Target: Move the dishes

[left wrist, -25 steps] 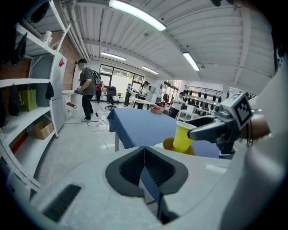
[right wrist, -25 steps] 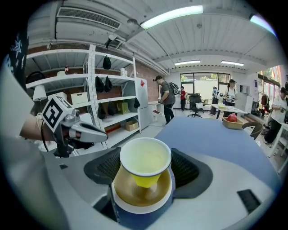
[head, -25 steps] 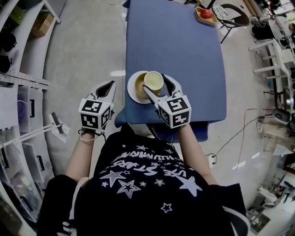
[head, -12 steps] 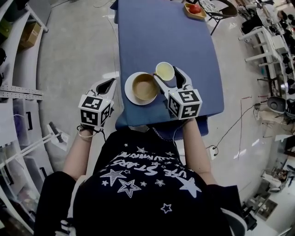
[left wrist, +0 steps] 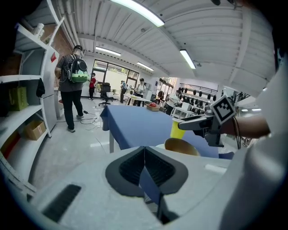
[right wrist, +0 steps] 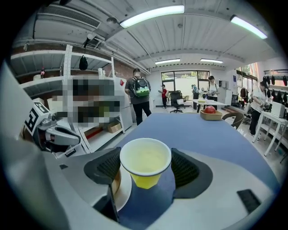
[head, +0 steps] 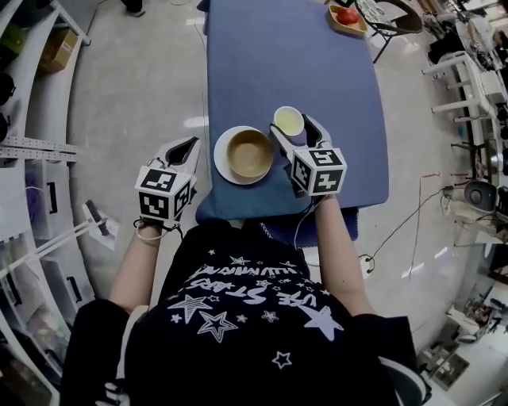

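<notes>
Cup (right wrist: 145, 167) upright, mouth up, clamped in right tongs (right wrist: 146, 170), just beside bowl (head: 250, 153) on plate (head: 223, 163), left tongs (left wrist: 144, 165) pressed together

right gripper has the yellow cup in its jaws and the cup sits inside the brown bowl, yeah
No: the right gripper has the yellow cup in its jaws, but the cup is beside the brown bowl, not inside it. The head view shows this.

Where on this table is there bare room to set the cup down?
Bare blue table runs from the cup up to the tray at the far end; the strip right of the cup is also free. The near edge is crowded: plate, bowl, right gripper.
</notes>
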The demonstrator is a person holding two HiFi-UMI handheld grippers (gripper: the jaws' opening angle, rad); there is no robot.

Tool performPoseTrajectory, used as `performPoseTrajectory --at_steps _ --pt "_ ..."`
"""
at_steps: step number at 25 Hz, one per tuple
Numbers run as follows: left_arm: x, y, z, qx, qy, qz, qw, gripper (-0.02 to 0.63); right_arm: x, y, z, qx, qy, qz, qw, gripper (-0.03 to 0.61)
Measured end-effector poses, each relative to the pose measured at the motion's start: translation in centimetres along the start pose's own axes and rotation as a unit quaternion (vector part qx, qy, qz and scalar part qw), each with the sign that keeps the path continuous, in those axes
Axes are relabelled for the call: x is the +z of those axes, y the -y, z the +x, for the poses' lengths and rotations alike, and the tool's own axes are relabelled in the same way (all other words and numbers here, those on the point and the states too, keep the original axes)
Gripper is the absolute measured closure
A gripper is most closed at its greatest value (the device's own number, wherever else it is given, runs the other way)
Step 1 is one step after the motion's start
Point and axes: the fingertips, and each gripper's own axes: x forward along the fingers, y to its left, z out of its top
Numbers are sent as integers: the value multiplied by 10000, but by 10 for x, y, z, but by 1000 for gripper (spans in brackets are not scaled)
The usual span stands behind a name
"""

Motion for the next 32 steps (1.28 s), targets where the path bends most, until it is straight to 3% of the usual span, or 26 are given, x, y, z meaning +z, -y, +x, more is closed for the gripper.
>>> performPoseTrajectory --at_steps 22,28,32 --pt "-6 2 5 17 -162 87 9998 594 -25 0 13 56 13 151 9999 227" --pt "-8 4 3 -6 -153 104 9998 594 -26 4 8 -132 -127 -208 9996 227" --pt "-12 3 -1 -14 -154 118 9998 594 -29 5 8 -169 -137 -149 9997 227"
